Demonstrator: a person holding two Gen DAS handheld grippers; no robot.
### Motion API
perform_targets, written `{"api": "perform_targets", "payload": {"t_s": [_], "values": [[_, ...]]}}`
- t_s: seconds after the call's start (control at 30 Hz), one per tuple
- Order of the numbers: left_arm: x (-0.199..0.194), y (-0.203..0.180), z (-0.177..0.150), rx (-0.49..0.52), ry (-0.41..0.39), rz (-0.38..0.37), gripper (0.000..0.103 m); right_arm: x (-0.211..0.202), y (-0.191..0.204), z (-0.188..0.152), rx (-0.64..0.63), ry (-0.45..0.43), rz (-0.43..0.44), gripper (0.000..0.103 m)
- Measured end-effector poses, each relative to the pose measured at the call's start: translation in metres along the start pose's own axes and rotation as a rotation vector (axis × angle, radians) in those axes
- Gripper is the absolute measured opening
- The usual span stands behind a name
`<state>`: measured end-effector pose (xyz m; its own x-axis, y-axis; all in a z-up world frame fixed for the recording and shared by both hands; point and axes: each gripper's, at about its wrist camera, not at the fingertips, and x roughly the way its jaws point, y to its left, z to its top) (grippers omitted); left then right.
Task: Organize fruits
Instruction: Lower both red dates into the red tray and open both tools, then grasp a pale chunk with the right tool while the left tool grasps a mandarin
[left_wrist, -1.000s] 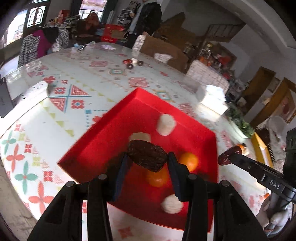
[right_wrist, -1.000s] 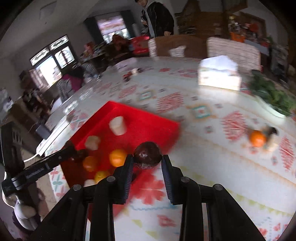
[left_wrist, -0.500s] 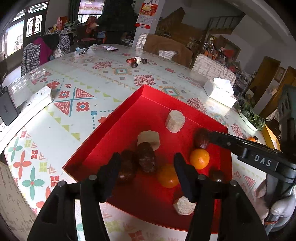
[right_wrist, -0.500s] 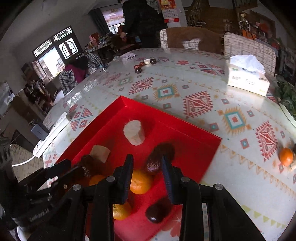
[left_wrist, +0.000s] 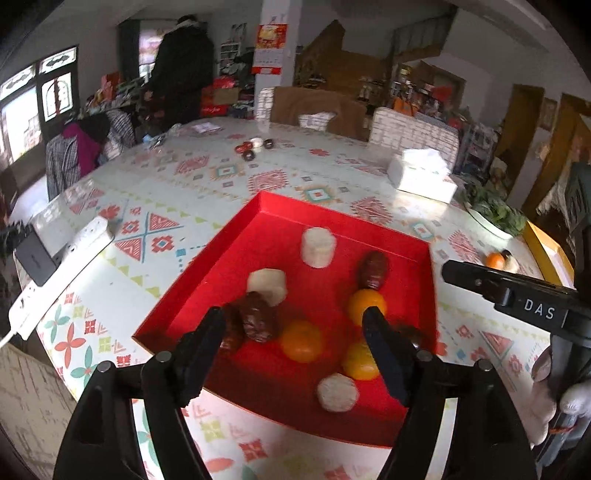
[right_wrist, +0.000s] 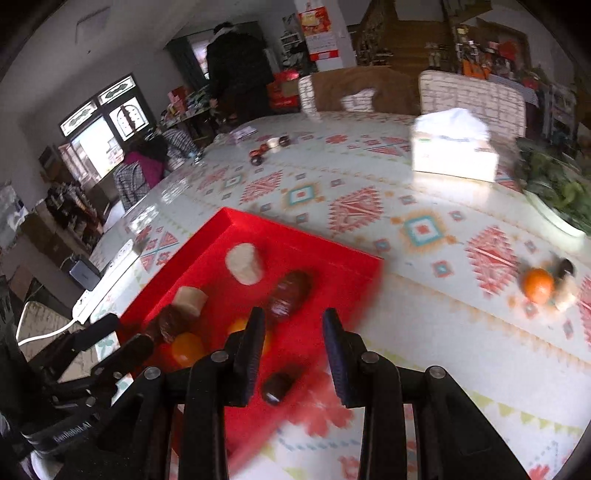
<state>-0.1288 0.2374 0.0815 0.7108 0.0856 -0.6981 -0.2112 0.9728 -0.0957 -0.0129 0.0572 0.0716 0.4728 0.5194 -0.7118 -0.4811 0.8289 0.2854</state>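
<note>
Oranges (left_wrist: 301, 340), dates (left_wrist: 373, 270) and pale chunks (left_wrist: 318, 246) fill the red tray (left_wrist: 207, 280); both grippers' jaws gape wide, empty.

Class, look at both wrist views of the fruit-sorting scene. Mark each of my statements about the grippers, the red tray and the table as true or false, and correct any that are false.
1. The left gripper holds a date. False: its jaws are open and empty.
2. The red tray contains oranges, dates and pale chunks. True.
3. An orange lies on the table outside the tray. True.
4. The tissue box sits inside the tray. False: it stands on the table beyond it.
5. The right gripper is open. True.
</note>
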Motion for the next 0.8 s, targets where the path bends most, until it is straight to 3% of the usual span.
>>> {"api": "perform_targets", "payload": {"t_s": [0.27, 0.47, 0.63, 0.8], "values": [[-0.014, -0.031, -0.004, 0.056, -0.007, -0.055, 0.076, -0.064, -0.079, -0.044, 0.076, -0.048, -0.146, 0.041], [-0.012, -0.073, -0.009, 0.101, 0.018, -0.129, 0.076, -0.113, -0.163, -0.071, 0.250, -0.079, -0.237, 0.041], [-0.010, -0.111, -0.008, 0.160, 0.044, -0.203, 0.076, -0.134, -0.206, -0.071, 0.321, -0.110, -0.277, 0.041], [-0.007, -0.146, 0.005, 0.203, 0.048, -0.262, 0.076, -0.119, -0.228, -0.049, 0.349, -0.116, -0.273, 0.041]]}}
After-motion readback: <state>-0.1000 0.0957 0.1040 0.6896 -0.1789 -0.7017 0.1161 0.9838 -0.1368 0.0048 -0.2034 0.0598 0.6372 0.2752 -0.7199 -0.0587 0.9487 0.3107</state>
